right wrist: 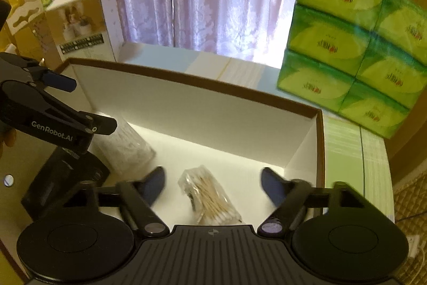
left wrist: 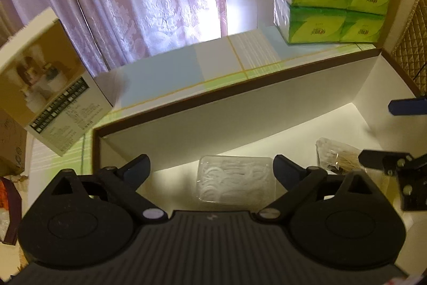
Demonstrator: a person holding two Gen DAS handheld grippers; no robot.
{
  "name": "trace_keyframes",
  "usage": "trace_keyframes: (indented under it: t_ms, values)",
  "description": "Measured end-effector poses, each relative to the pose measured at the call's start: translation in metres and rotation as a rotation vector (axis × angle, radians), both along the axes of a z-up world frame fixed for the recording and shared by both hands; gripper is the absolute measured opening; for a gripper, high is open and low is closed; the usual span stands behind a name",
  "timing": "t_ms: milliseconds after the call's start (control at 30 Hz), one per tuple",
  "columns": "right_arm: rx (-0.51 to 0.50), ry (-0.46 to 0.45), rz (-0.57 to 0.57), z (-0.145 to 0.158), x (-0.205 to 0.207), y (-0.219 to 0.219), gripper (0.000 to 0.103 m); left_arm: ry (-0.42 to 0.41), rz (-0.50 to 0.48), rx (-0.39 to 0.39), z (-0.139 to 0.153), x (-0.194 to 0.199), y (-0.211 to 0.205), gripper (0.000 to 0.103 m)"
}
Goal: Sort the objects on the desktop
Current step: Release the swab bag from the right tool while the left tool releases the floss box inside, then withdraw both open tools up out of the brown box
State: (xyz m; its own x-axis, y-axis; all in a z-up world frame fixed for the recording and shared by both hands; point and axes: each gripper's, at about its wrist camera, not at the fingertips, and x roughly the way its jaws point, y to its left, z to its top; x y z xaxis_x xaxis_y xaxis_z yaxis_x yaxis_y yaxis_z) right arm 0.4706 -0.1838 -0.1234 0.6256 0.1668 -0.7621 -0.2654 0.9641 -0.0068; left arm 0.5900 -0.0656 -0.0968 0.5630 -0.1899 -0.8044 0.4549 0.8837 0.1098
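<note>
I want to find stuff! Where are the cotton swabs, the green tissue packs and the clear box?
cotton swabs [right wrist: 210, 198], right wrist view, middle of the bag.
green tissue packs [right wrist: 344, 44], right wrist view, front of the stack.
clear box [left wrist: 234, 179], left wrist view, centre of its lid.

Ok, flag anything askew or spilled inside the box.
Nothing spilled. The swab bag lies crumpled and slanted on the box floor; the clear case sits flat beside it. Both grippers hover open.
</note>
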Motion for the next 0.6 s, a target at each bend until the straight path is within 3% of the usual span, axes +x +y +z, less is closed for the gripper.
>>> trace_keyframes:
  t_ms: [100,600]
  values:
    - [0.028,-0.011,-0.018,0.003,-0.007,0.000,0.100,-0.017,0.005,-0.017,0.009,-0.006,0.007,0.099]
    - [0.138,-0.056,-0.115,0.029,-0.049,-0.005,0.101,-0.096,0.013,-0.092,0.048,-0.050,0.032,0.102]
